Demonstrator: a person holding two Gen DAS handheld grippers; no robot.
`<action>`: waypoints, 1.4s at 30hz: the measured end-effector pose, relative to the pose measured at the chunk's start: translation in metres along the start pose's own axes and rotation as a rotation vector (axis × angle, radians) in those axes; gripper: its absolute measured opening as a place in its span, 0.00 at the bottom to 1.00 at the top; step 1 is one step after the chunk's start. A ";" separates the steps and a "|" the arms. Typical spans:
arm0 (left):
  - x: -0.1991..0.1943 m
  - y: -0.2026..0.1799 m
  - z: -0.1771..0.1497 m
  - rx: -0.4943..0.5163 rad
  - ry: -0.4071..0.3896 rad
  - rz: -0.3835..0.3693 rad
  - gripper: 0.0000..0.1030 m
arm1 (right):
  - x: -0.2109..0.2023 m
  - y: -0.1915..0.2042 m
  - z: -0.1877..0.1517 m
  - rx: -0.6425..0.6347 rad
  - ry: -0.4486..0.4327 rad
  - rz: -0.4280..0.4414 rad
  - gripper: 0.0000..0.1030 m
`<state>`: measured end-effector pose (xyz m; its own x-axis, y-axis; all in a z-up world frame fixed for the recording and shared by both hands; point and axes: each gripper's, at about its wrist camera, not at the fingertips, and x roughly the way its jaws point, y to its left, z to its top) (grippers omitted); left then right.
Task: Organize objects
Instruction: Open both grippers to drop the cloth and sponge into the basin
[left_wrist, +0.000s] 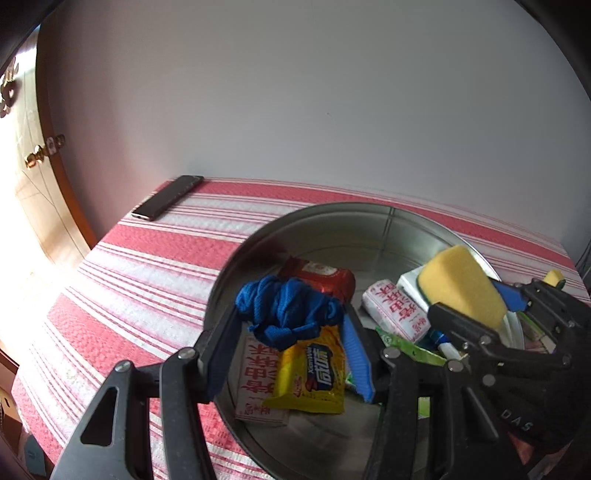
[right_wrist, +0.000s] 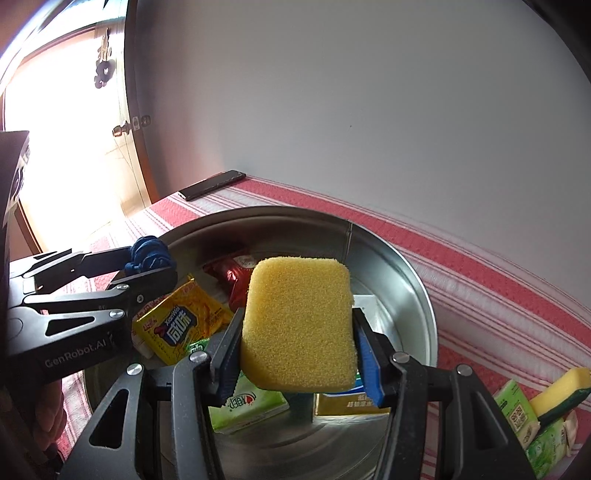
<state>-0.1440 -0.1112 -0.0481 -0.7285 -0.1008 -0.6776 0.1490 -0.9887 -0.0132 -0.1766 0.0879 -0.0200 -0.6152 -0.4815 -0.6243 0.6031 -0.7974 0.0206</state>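
Left gripper (left_wrist: 290, 325) jaws clenched on knotted blue fabric cord (left_wrist: 286, 308) | right gripper (right_wrist: 295, 343) jaws clamp yellow rectangular foam sponge (right_wrist: 299, 326) | both above round steel basin (right_wrist: 410, 280) on striped desk, apparently | risk: early release bounces sponge outside.

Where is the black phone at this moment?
The black phone lies flat at the far left corner of the striped cloth, near the wall, apart from the metal basin; both views show it.
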 end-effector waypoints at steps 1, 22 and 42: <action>0.000 -0.001 0.000 0.004 0.000 -0.002 0.53 | 0.001 0.000 0.000 0.000 0.002 0.001 0.54; -0.008 -0.005 -0.001 -0.014 -0.022 0.041 0.87 | -0.017 -0.009 -0.008 0.039 -0.052 -0.022 0.68; -0.031 -0.042 -0.003 -0.033 -0.079 0.058 1.00 | -0.084 -0.062 -0.031 0.159 -0.195 0.000 0.75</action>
<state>-0.1254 -0.0661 -0.0287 -0.7684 -0.1678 -0.6176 0.2140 -0.9768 -0.0008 -0.1467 0.1894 0.0063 -0.7112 -0.5300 -0.4618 0.5246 -0.8375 0.1531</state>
